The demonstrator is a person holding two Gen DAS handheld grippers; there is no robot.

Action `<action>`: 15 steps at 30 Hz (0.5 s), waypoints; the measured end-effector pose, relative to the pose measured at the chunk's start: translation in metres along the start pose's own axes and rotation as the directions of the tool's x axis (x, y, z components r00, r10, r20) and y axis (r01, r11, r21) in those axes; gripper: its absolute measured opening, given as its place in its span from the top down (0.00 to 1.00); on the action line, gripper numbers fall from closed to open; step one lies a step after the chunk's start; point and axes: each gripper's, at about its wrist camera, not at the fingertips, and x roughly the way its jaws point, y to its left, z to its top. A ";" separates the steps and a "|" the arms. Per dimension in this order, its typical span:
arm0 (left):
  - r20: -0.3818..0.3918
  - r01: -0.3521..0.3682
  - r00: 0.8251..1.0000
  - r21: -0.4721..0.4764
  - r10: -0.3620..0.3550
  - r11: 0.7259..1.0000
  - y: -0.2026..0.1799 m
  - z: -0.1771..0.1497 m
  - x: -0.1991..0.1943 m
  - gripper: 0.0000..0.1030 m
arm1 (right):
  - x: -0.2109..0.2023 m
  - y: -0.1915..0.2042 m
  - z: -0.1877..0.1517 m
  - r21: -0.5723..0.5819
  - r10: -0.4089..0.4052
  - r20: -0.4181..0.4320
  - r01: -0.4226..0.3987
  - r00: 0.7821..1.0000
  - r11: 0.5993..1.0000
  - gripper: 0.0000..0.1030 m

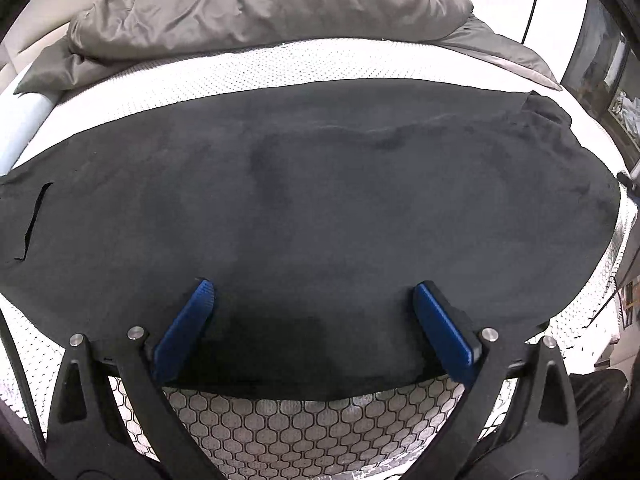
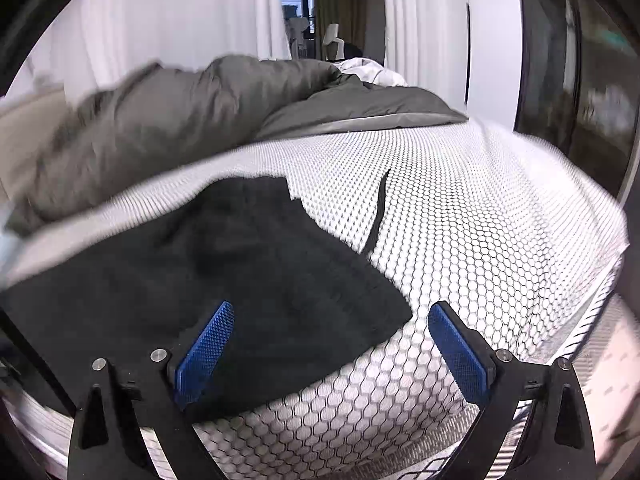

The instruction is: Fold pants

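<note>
Dark grey pants (image 1: 312,200) lie spread flat across a white mattress (image 1: 304,412) with a honeycomb pattern, filling most of the left wrist view. My left gripper (image 1: 314,294) hovers open over the pants' near edge, blue pads wide apart, nothing between them. In the right wrist view one end of the pants (image 2: 240,280) lies at the left, with a thin dark drawstring (image 2: 378,216) trailing onto the mattress (image 2: 480,240). My right gripper (image 2: 330,316) is open above the pants' near corner; its left pad is over the fabric, its right pad over bare mattress.
A crumpled grey duvet (image 1: 260,4) is bunched at the far side of the bed, also seen as the duvet (image 2: 168,120) in the right wrist view. White curtains (image 2: 160,32) and a doorway lie beyond. The mattress edge runs near the bottom of both views.
</note>
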 end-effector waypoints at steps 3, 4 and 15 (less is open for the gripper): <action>-0.001 -0.008 1.000 0.005 0.008 1.000 -0.003 -0.001 0.001 0.01 | 0.022 0.020 0.038 -0.104 0.041 -0.051 -0.047 0.998 0.993 0.04; -0.004 -0.009 1.000 0.006 0.009 1.000 -0.003 0.000 0.002 0.01 | 0.035 0.027 0.055 -0.130 0.060 -0.060 -0.067 0.996 0.989 0.04; -0.028 0.021 0.999 0.042 -0.020 0.999 -0.001 0.004 0.012 0.00 | 0.162 0.071 0.129 -0.315 -0.018 -0.162 -0.035 0.987 0.949 0.56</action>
